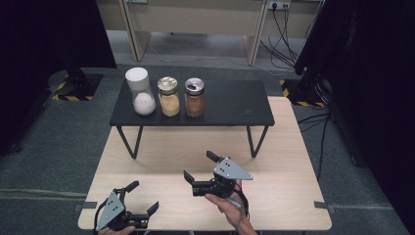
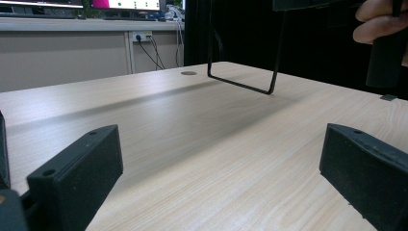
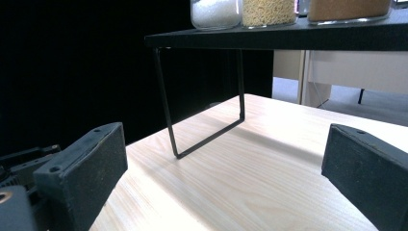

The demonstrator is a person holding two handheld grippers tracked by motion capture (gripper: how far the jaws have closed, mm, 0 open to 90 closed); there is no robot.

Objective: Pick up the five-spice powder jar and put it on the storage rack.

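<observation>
Three jars stand in a row on the left half of a black raised shelf [image 1: 230, 105]: a white-lidded jar [image 1: 140, 91] of white grains, a gold-lidded jar [image 1: 169, 96] of yellow grains and a dark-lidded jar [image 1: 194, 97] of brown powder. Their bases line the top edge of the right gripper view, the white jar [image 3: 215, 13] leftmost. My left gripper [image 1: 145, 197] is open low over the wooden table's [image 1: 284, 161] front left corner, jaws empty [image 2: 216, 178]. My right gripper [image 1: 199, 164] is open near the table's front middle, pointing left toward the shelf's left leg [image 3: 168, 115], empty.
The shelf rests on thin black wire legs [image 1: 128, 142] over the back of the table. Dark curtains hang on both sides. Cables [image 1: 286, 34] trail on the grey floor behind, near wooden furniture [image 1: 195, 22]. Bare tabletop lies between the grippers and the shelf.
</observation>
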